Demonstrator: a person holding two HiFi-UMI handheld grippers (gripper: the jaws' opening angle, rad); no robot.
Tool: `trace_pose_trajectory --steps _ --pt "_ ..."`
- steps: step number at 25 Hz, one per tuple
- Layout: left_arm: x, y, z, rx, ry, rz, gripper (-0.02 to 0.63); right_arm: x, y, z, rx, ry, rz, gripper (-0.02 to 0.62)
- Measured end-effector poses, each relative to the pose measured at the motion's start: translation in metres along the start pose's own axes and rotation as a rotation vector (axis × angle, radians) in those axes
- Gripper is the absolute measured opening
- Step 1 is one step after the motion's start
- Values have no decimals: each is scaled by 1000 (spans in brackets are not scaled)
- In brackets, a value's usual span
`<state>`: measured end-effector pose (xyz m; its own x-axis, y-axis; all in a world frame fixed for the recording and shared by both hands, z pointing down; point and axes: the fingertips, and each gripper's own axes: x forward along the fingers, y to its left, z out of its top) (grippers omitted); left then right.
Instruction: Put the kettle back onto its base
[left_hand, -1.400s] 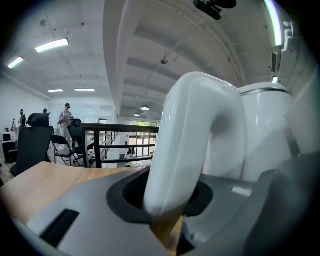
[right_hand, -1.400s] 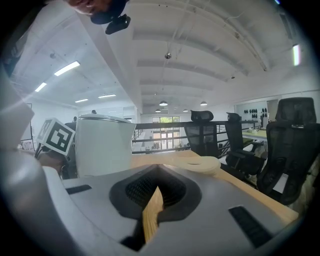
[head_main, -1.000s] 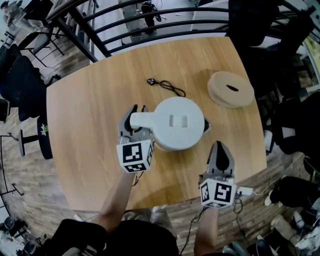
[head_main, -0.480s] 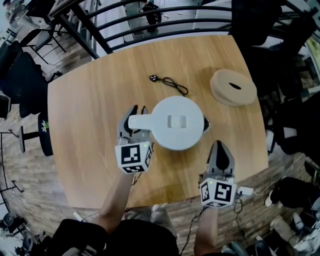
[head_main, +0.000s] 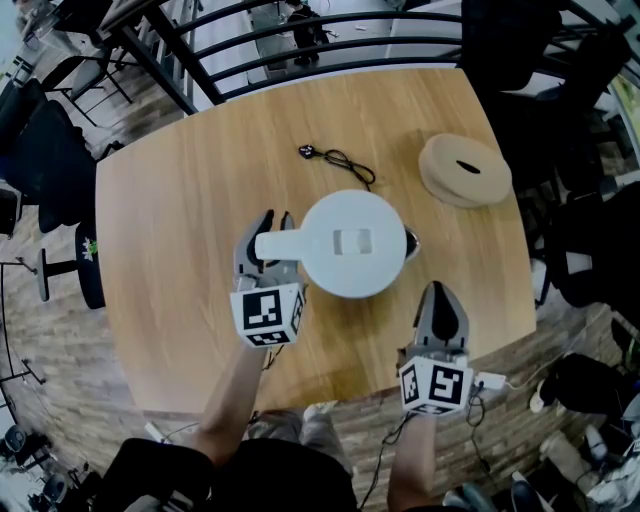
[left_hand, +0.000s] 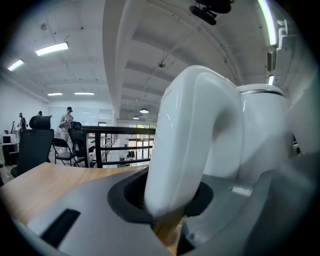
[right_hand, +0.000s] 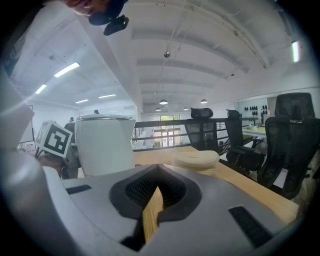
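A white kettle (head_main: 350, 243) stands out over the middle of the round wooden table (head_main: 170, 220); whether it rests on anything is hidden. My left gripper (head_main: 275, 222) is shut on its handle (left_hand: 195, 145), which fills the left gripper view with the kettle body (left_hand: 262, 130) behind it. A dark bit (head_main: 412, 244) pokes out at the kettle's right side. I cannot tell whether it is the base. A black cord with a plug (head_main: 338, 163) runs under the kettle's far side. My right gripper (head_main: 441, 292) hovers near the table's front edge, shut and holding nothing, right of the kettle (right_hand: 105, 145).
A round, pale wooden disc (head_main: 465, 170) with a slot lies at the table's far right, also seen in the right gripper view as a disc (right_hand: 196, 159). Black railings (head_main: 300, 50) and office chairs (head_main: 40, 160) surround the table.
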<state>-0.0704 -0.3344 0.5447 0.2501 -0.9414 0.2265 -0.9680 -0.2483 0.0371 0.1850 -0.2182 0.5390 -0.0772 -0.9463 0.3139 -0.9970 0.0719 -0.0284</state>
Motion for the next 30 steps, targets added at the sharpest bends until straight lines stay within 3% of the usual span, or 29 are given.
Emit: trace_pose_trajectory --steps 20,30 --pt "-21 6 -18 -33 12 49 89 -19 -1 -9 8 -6 7 0" --pt "-23 4 -22 -24 26 13 89 -23 1 -14 17 3 10 0"
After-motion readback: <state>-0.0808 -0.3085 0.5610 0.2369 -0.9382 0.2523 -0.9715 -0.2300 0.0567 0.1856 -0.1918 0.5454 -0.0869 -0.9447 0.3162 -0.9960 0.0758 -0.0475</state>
